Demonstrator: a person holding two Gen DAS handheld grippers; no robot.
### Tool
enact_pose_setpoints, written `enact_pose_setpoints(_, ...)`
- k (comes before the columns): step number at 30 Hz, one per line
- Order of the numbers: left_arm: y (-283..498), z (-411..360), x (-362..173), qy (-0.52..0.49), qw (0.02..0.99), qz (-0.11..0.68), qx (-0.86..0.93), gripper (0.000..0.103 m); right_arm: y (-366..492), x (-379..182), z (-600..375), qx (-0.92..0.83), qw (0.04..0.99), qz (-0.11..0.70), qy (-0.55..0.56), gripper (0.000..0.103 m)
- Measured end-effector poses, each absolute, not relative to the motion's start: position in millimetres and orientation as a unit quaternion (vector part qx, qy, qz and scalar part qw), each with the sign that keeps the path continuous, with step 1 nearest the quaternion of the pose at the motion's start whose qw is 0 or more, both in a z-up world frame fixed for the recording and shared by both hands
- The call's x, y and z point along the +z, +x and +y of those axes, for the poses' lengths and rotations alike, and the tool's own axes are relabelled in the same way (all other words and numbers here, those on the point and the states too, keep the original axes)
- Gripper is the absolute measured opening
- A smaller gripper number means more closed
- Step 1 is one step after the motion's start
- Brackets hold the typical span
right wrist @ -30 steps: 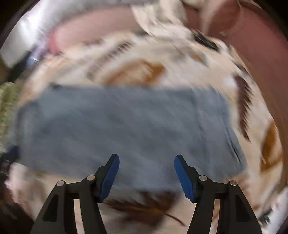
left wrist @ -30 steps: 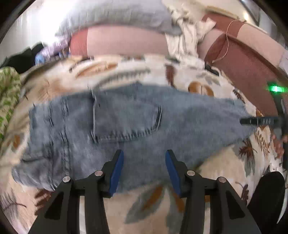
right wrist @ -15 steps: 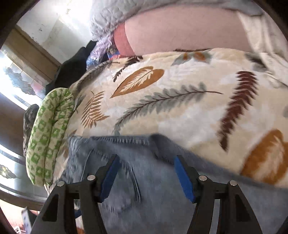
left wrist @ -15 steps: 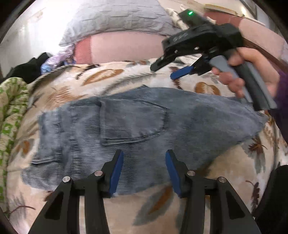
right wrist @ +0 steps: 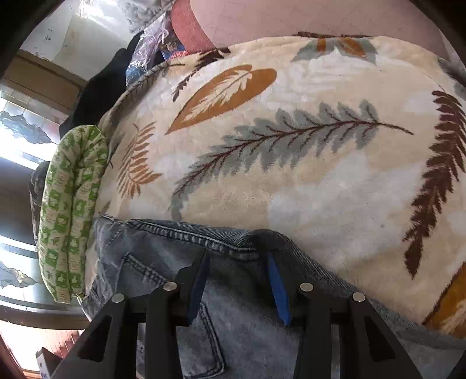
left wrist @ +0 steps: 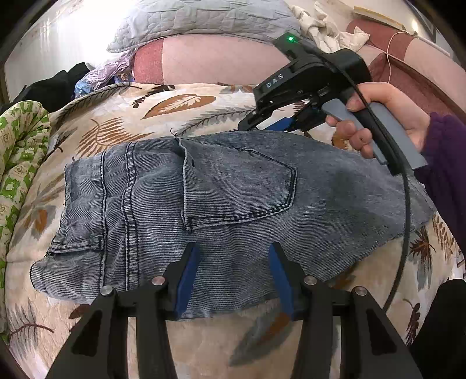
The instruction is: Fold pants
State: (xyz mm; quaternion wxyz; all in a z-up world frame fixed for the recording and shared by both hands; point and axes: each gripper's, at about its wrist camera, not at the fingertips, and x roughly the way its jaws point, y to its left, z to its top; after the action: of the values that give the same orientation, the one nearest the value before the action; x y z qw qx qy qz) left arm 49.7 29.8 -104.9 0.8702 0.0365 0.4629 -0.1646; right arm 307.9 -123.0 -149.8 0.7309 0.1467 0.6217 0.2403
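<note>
Grey-blue denim pants (left wrist: 233, 204) lie folded in a flat block on a leaf-patterned blanket (left wrist: 116, 131), back pocket up. My left gripper (left wrist: 233, 277) is open and empty over the near edge of the pants. My right gripper (right wrist: 238, 285) is open, its blue pads (right wrist: 276, 288) low over the far edge of the pants (right wrist: 189, 256). In the left wrist view the right gripper (left wrist: 273, 126) comes in from the right, held by a hand, its tips at the pants' far edge.
A green patterned quilt (left wrist: 17, 151) lies rolled at the left edge of the bed. Pink bolsters and a grey pillow (left wrist: 204, 17) sit at the back. White cloth (left wrist: 326, 23) is piled at the back right. Dark clothes (left wrist: 52, 84) are at the back left.
My right gripper swung from the right end of the pants to their far edge and came down low over it. The left gripper stayed near the front edge.
</note>
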Motion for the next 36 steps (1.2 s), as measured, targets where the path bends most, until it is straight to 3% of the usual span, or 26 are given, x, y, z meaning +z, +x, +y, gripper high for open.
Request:
enact_pose_setpoints(3,49.3,28.2,-105.7,0.045,0.87,0.462,-0.164,0.051,311.5,-156.3,-120.9,0.245,0.724,0.627,0.15,0.039)
enact_pose_setpoints(4,48.6,27.7,-105.9,0.048,0.87,0.462,-0.164,0.051,311.6,-157.3,-120.3,0.247,0.724,0.627,0.148,0.025)
enact_pose_setpoints(8,51.3,28.4,-107.4,0.048,0.869,0.465,-0.165,0.051,306.5,-150.0,-120.6,0.267,0.73,0.61,0.153,0.008)
enact_pose_setpoints(16,52.8,29.8,-108.2,0.047,0.868,0.466,-0.163,0.051,311.4,-125.4,-139.5,0.245,0.768,0.556,0.205,0.006)
enact_pose_setpoints(28,49.9,24.0,-112.8,0.081,0.867,0.466,-0.156,0.051,329.1,-173.1,-142.0,0.189,0.761,0.574,0.239,0.006)
enact_pose_setpoints(31,49.6,25.2,-112.8,0.077,0.867,0.466,-0.156,0.051,324.8,-156.0,-139.9,0.189,0.773,0.567,0.213,0.013)
enact_pose_setpoints(36,49.9,24.9,-111.1,0.074,0.869,0.464,-0.153,0.051,306.9,-111.8,-170.6,0.168,0.809,0.522,0.212,0.013)
